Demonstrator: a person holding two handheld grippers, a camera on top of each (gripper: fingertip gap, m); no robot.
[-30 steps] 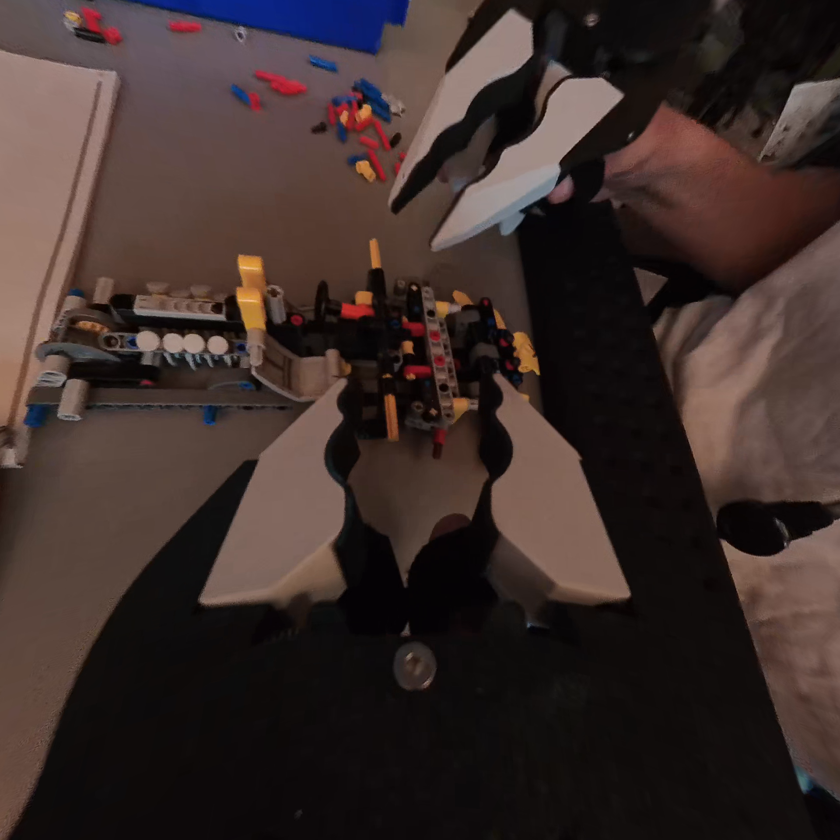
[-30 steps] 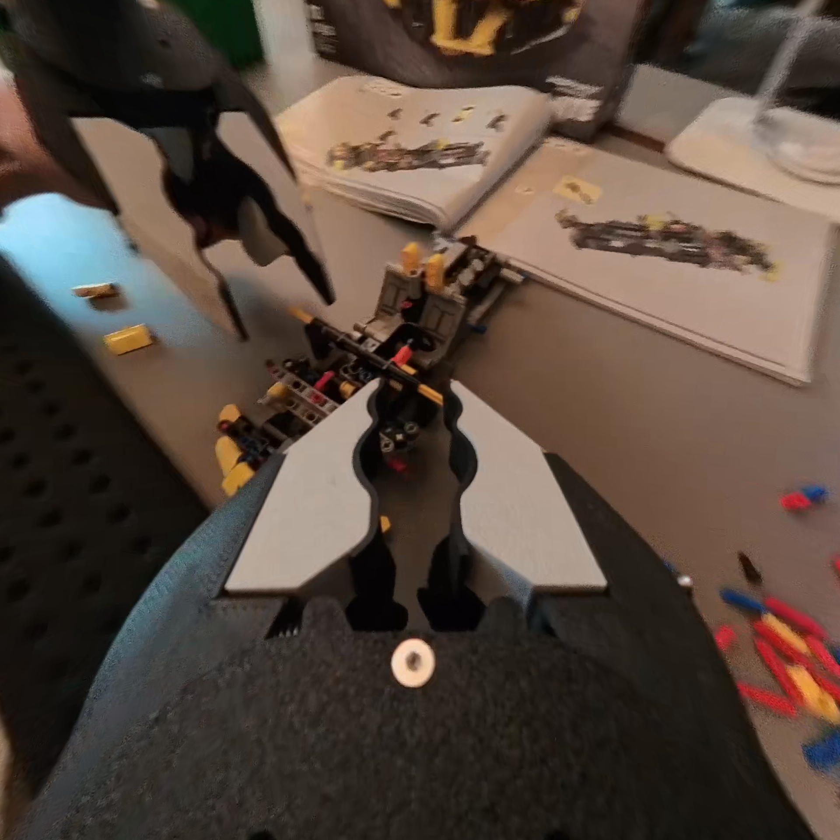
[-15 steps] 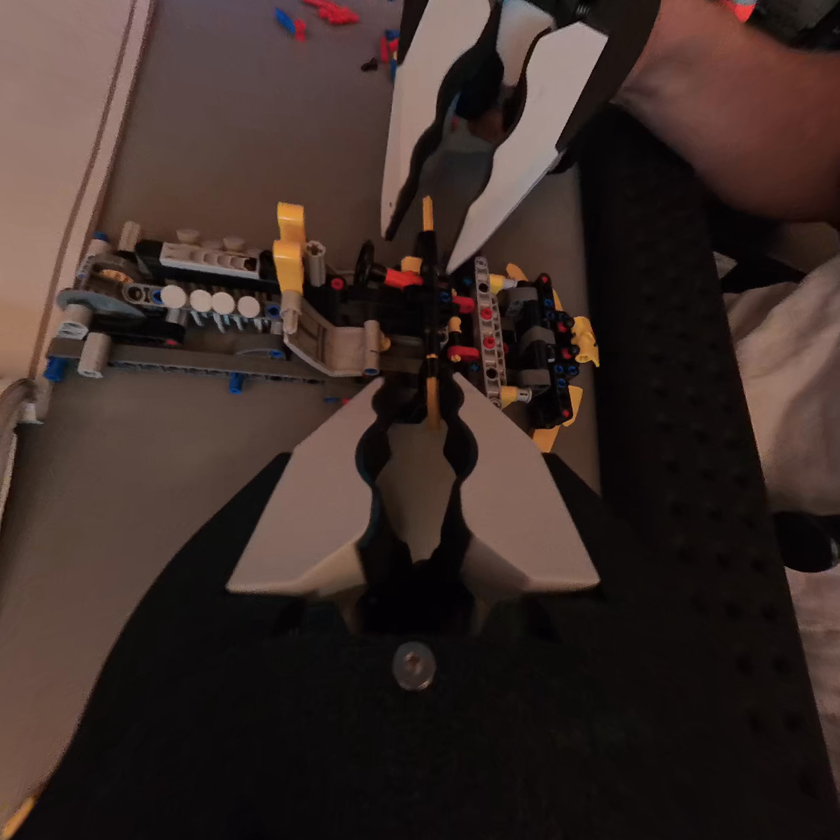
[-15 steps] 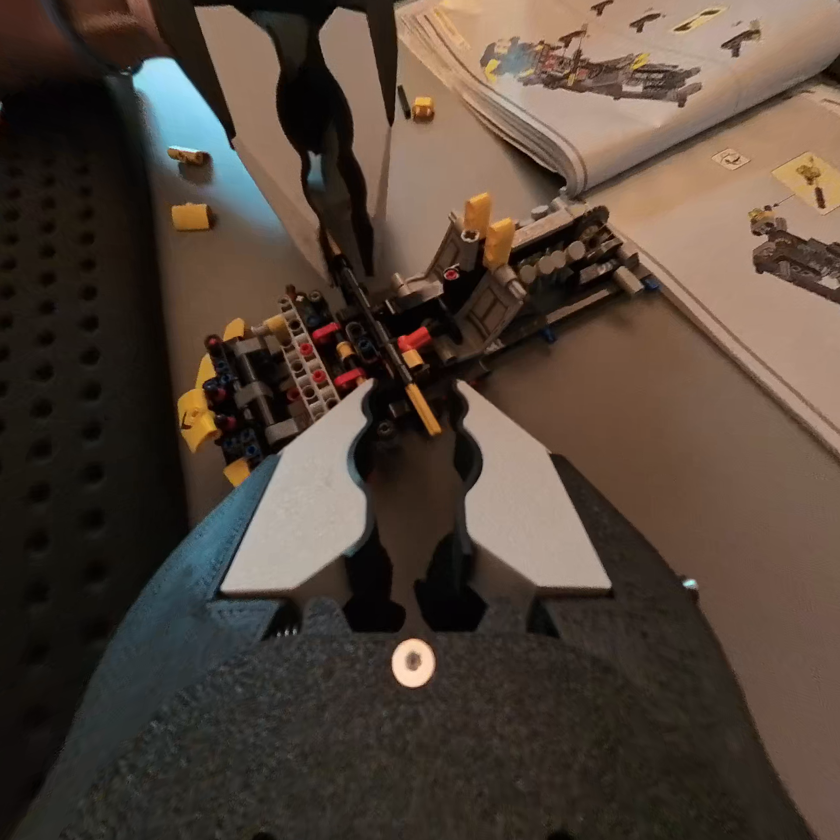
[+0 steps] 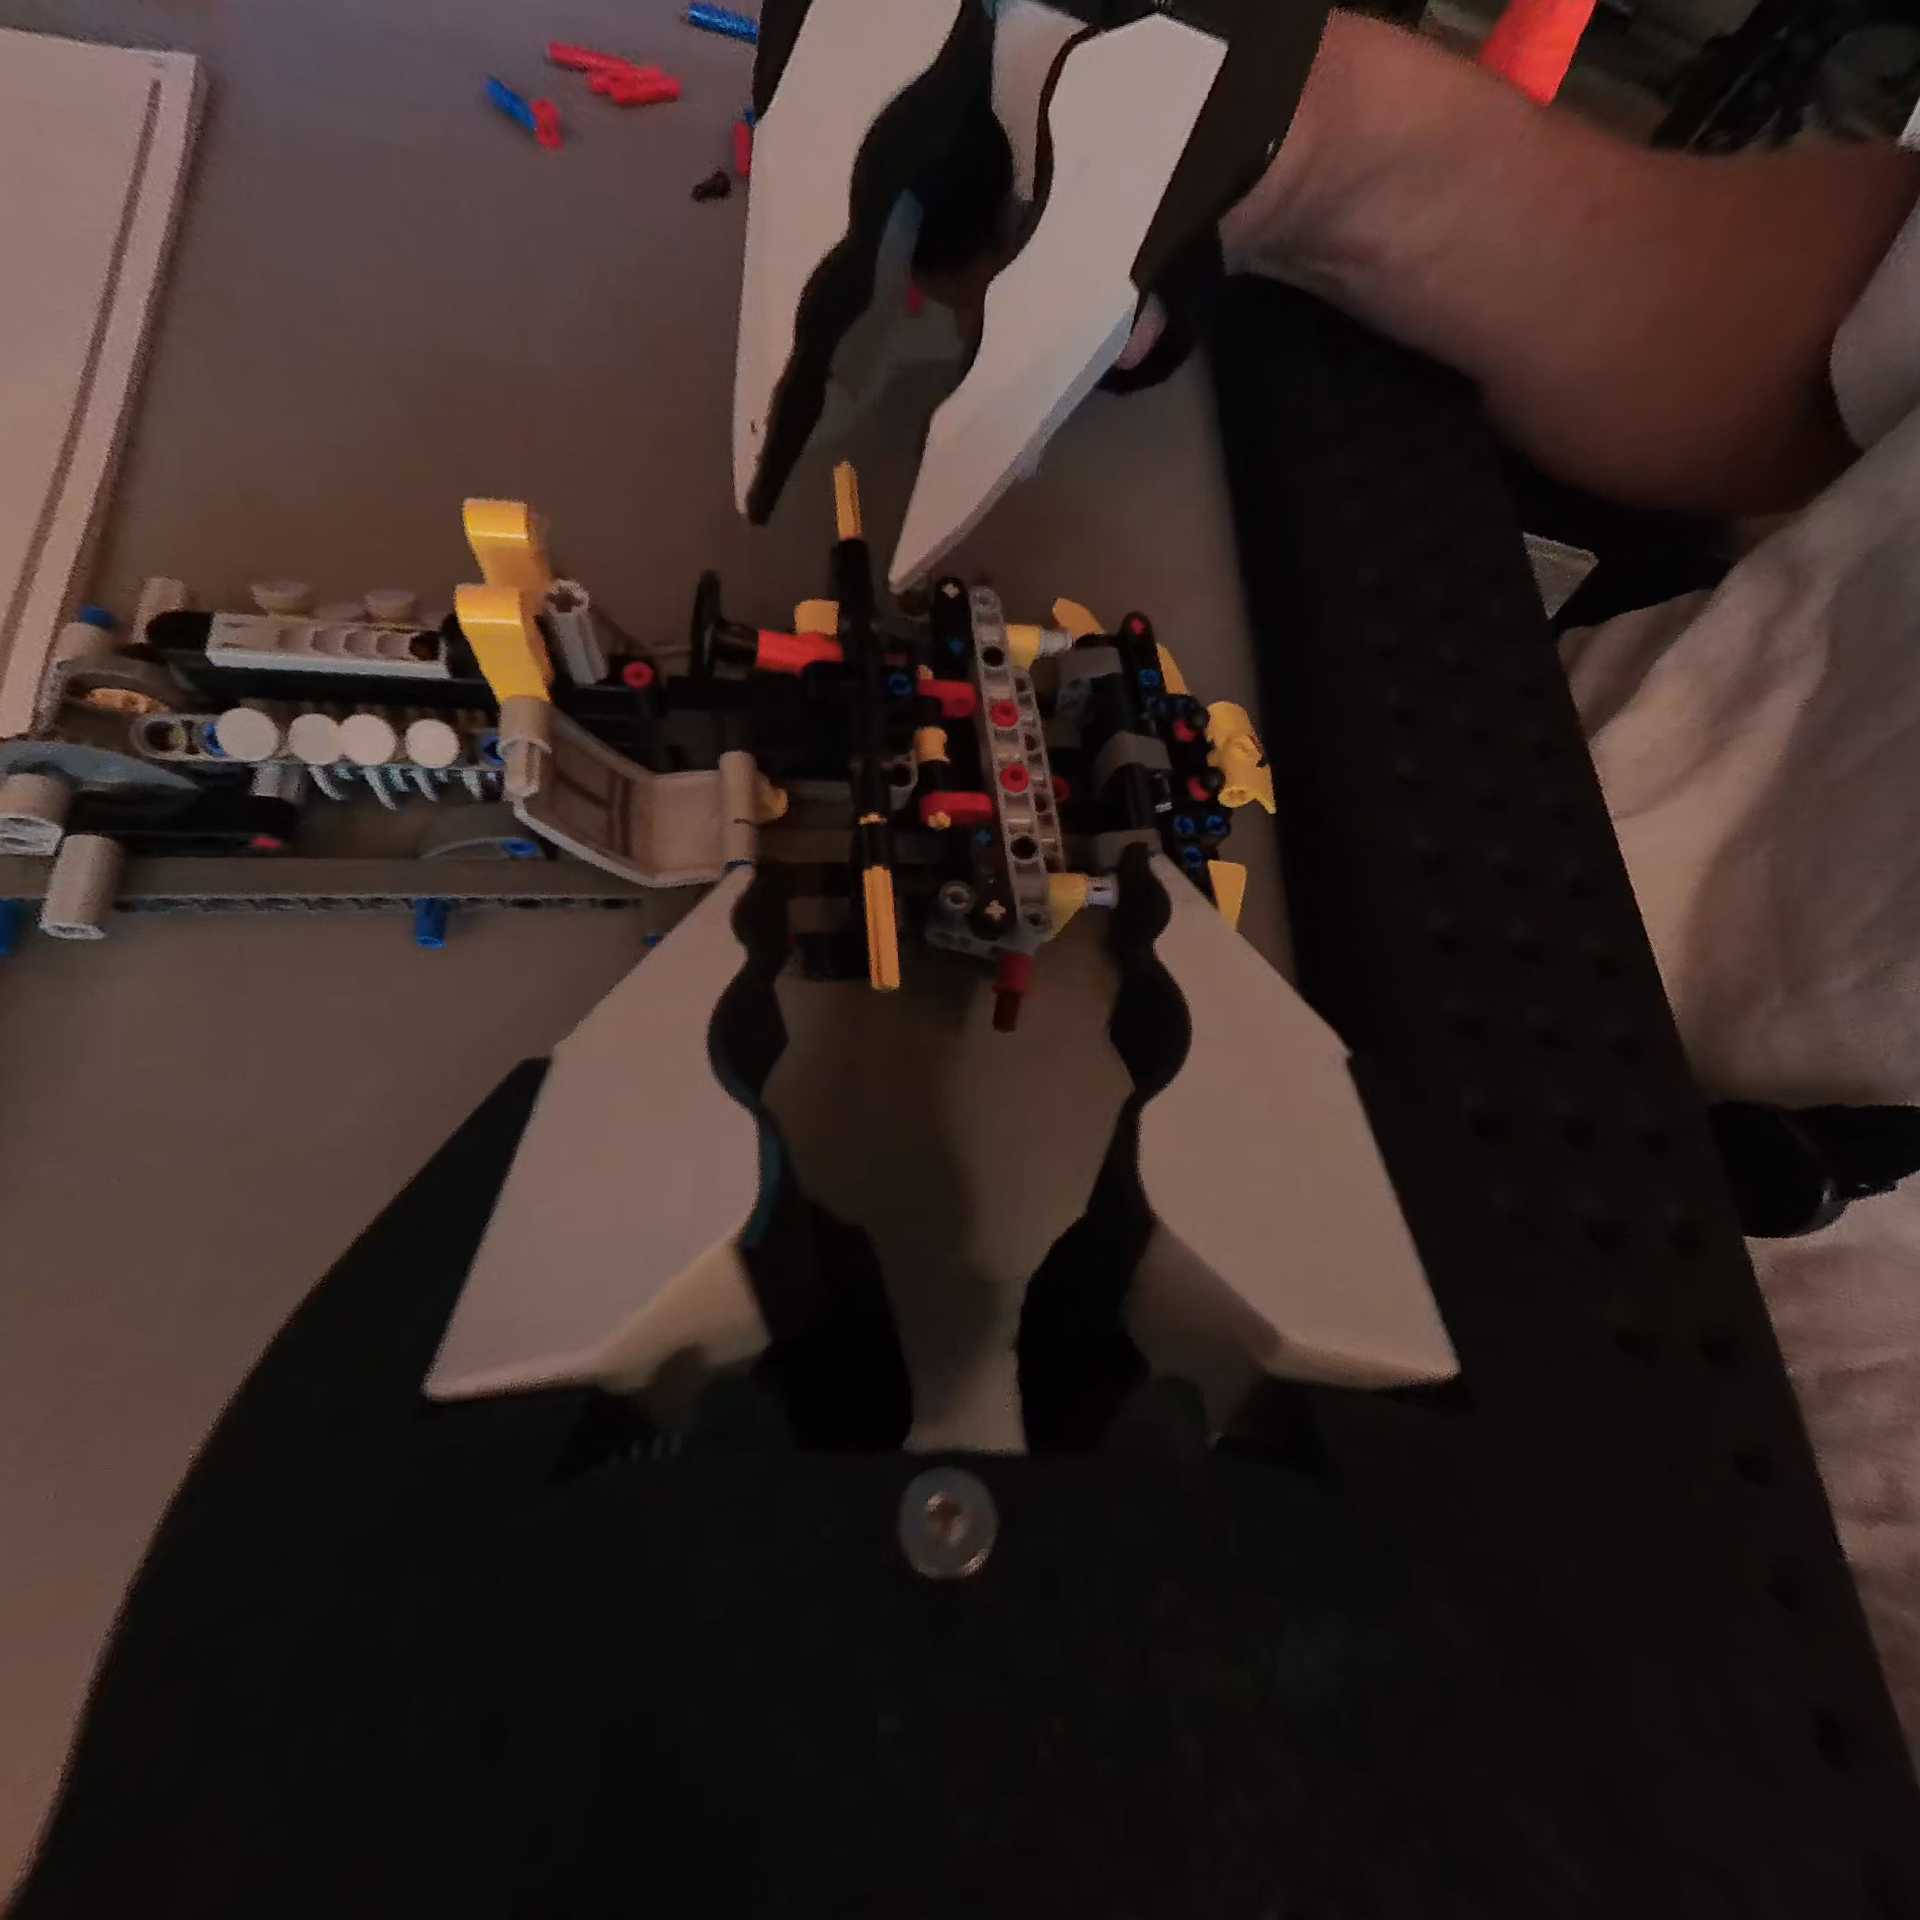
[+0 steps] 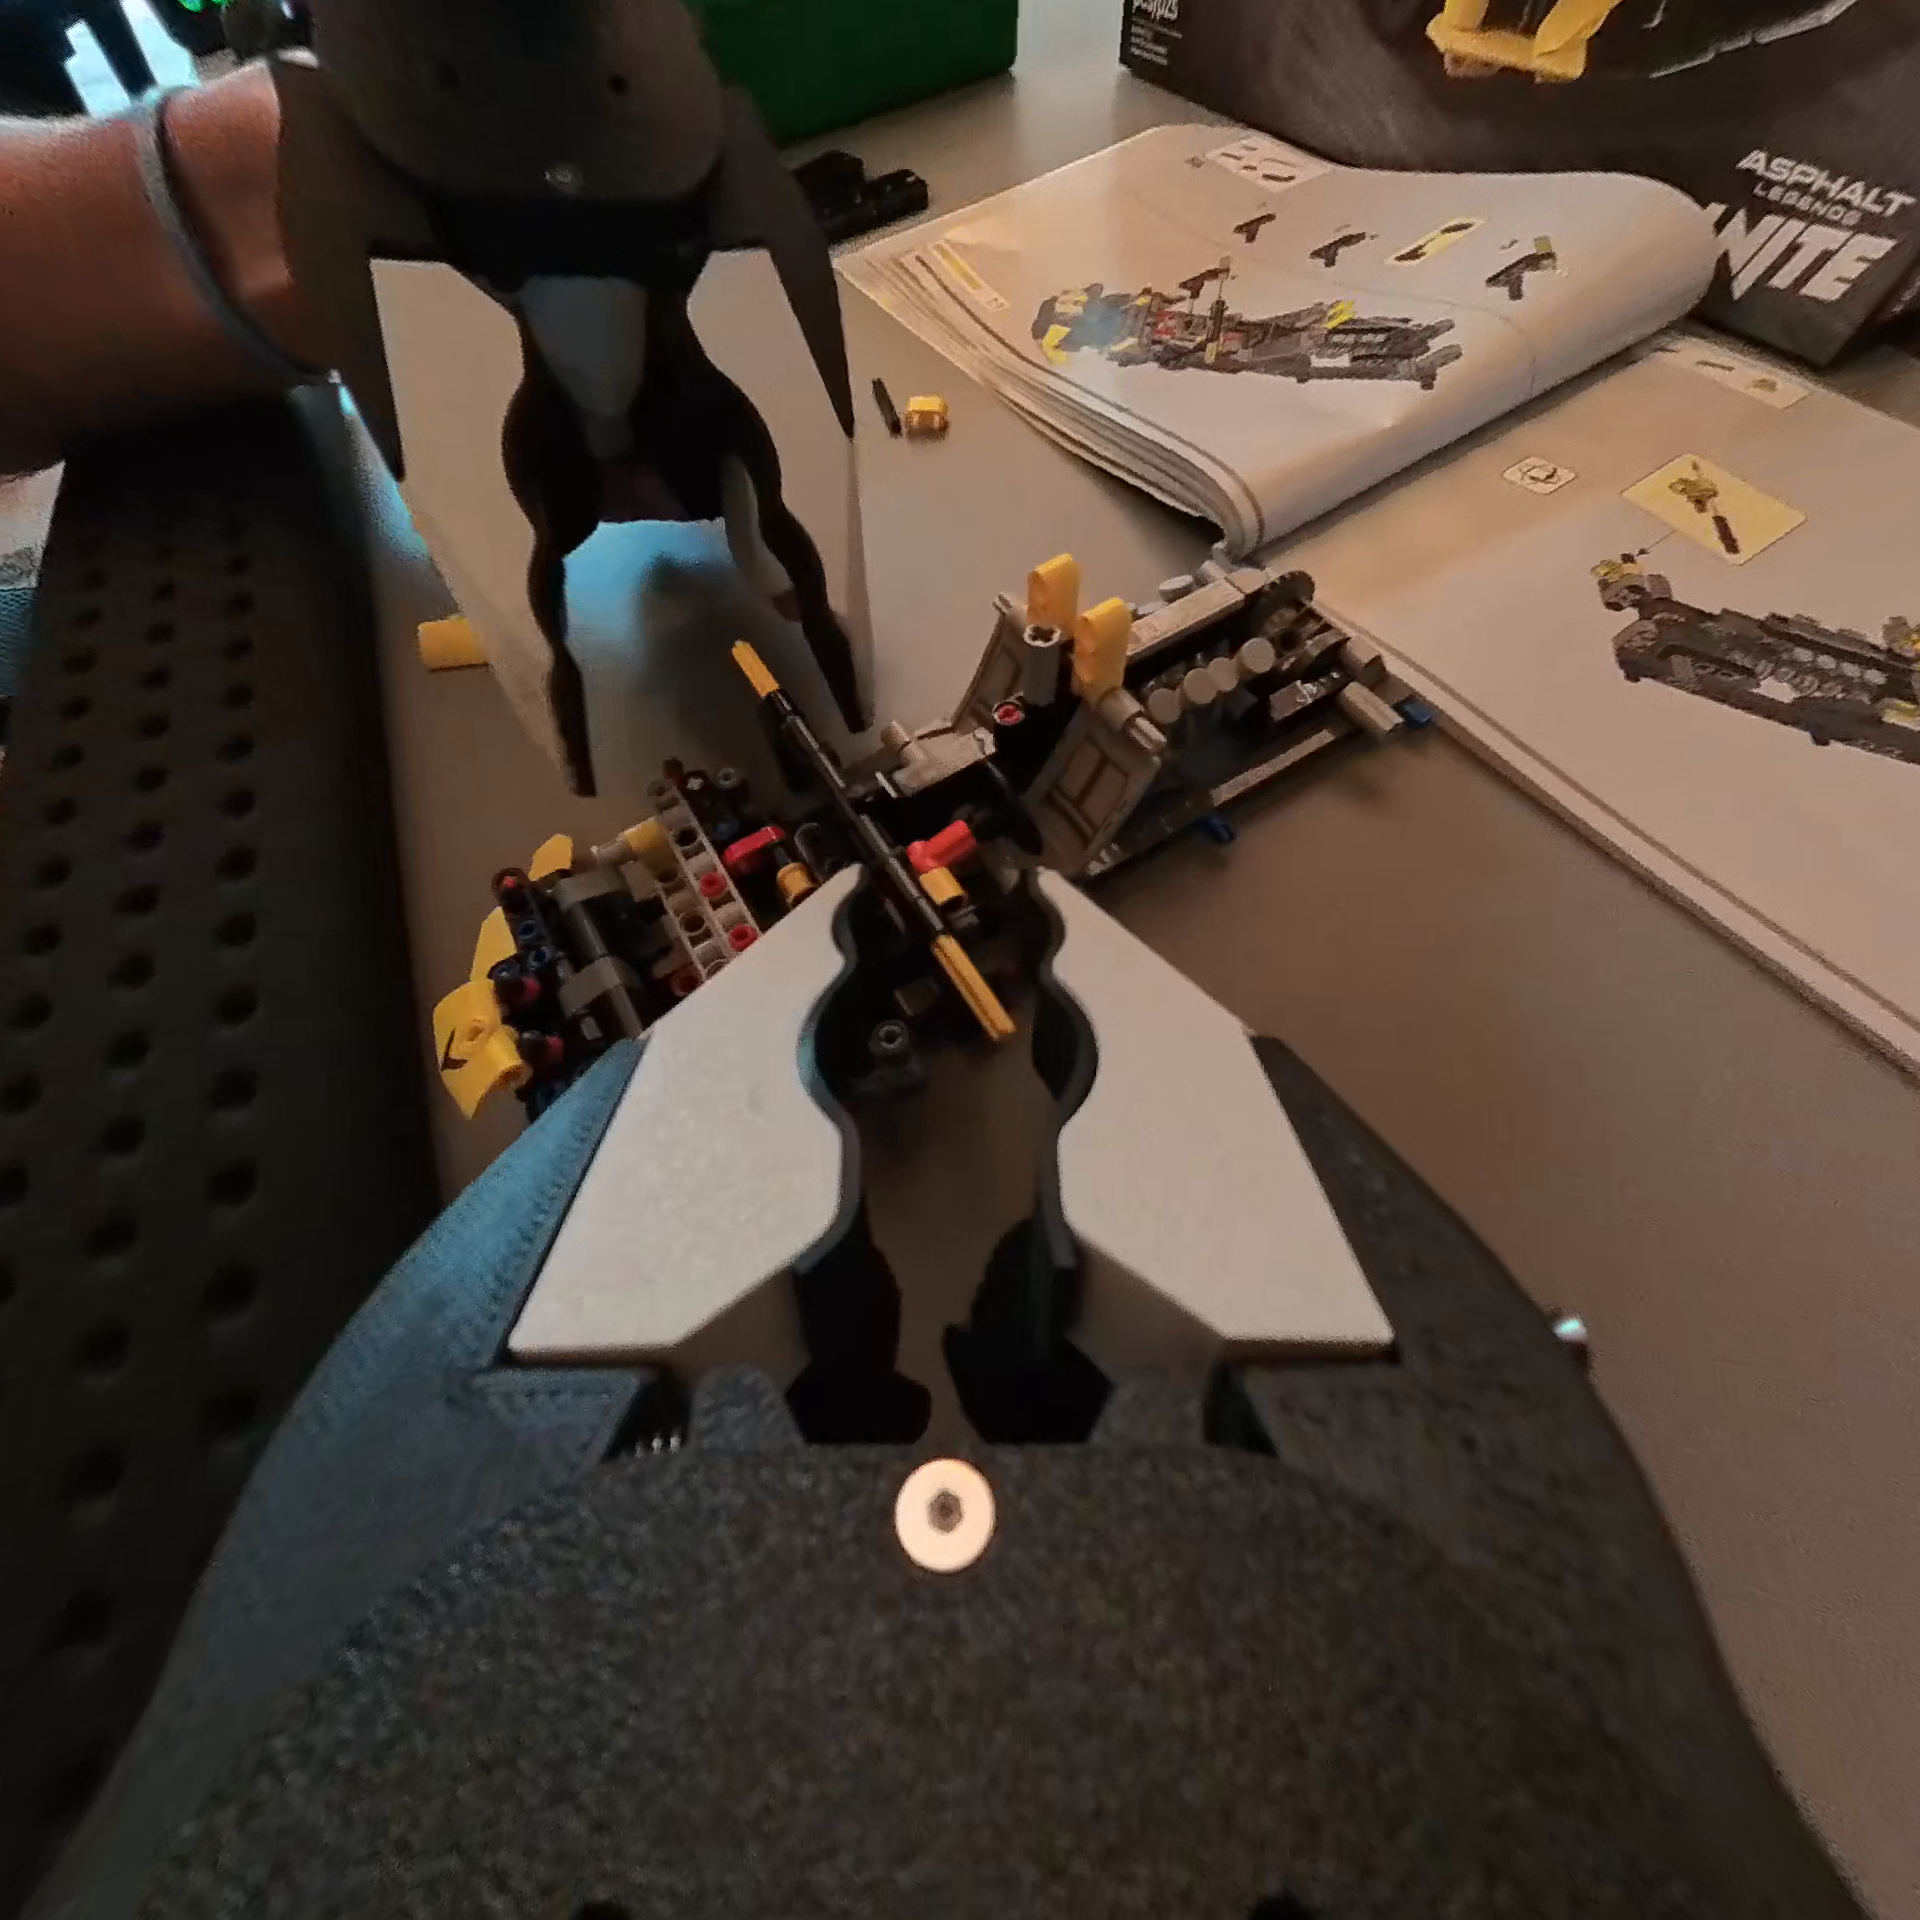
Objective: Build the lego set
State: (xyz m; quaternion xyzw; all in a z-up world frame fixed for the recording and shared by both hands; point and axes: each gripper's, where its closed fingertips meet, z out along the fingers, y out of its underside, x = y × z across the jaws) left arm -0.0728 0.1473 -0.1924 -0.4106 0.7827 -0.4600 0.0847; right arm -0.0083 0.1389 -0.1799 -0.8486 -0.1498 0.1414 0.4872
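A half-built lego car (image 5: 997, 748) in black, grey, yellow and red lies on the table; it also shows in the right wrist view (image 6: 675, 904). A black axle with yellow ends (image 5: 868, 727) sticks out across it on both sides. My left gripper (image 5: 940, 883) is open wide, its tips either side of the car's front part and the axle's near end. My right gripper (image 6: 948, 894) is open, and one yellow end of the axle (image 6: 971, 982) lies between its fingers without touching them. In the left wrist view the right gripper (image 5: 831, 545) straddles the axle's far end.
An open instruction booklet (image 6: 1351, 312) and the set's box (image 6: 1558, 83) lie beyond the car. Loose red and blue pieces (image 5: 613, 83) and small yellow pieces (image 6: 452, 639) are scattered on the table. A black perforated mat (image 5: 1455, 831) runs along the table edge.
My right gripper came down over the axle's far end. My left gripper's jaws narrowed around the axle's near end, then widened again around the car's front.
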